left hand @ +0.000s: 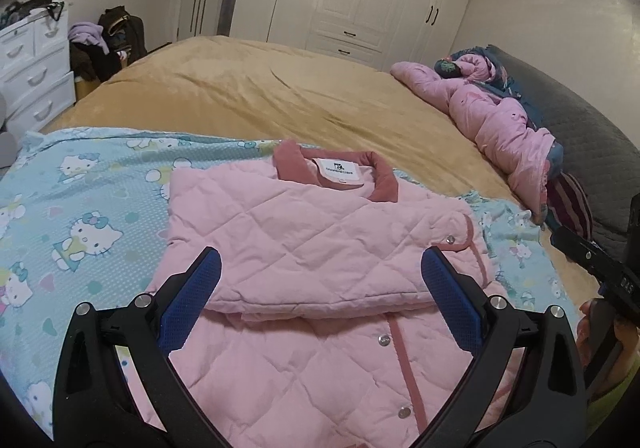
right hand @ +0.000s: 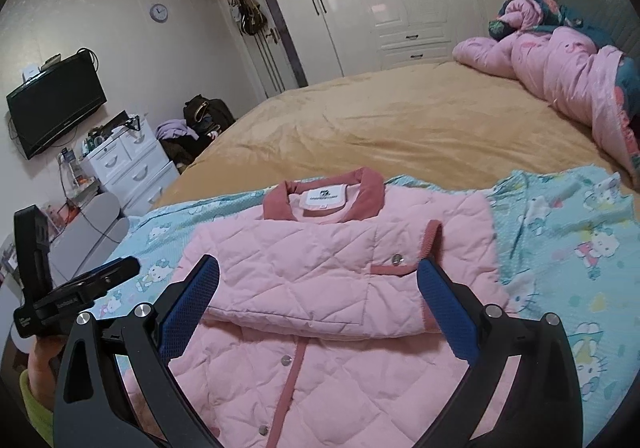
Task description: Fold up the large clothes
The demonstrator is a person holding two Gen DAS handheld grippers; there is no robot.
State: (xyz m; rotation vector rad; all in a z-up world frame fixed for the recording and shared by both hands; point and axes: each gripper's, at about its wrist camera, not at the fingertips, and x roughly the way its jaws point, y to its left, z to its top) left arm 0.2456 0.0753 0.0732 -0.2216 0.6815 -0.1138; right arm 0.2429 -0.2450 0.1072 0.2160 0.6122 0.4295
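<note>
The pink quilted jacket (left hand: 304, 232) is lying partly folded, sleeves tucked across, on the cartoon-print sheet (left hand: 80, 215); left hand-held gripper (left hand: 320, 276) and right hand-held gripper (right hand: 318, 280) are hovering above, jaws spread wide, gripping nothing.

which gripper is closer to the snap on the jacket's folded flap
Right. The right gripper has the snap just inside its right finger. The left gripper is further left; there the snap sits beyond its right fingertip.
</note>
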